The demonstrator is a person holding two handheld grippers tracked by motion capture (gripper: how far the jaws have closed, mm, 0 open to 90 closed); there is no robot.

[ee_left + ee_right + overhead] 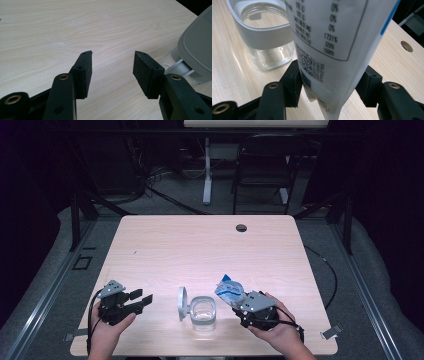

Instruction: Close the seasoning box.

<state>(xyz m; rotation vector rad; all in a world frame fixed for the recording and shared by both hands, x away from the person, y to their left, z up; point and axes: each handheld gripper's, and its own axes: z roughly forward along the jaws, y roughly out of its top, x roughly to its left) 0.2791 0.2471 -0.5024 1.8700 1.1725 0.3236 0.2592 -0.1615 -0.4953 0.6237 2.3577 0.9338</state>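
Two hands rest low: right gripper (239, 301) fingers clamp packet (229, 289), left gripper (141, 299) fingers wide.

The white packet (332, 37) carries a printed table with a column of figures: "0%", "0%", "0%", then "1731%", "328%" and "1500%". Under the table stands a square code; the small print beside it is too blurred to read.
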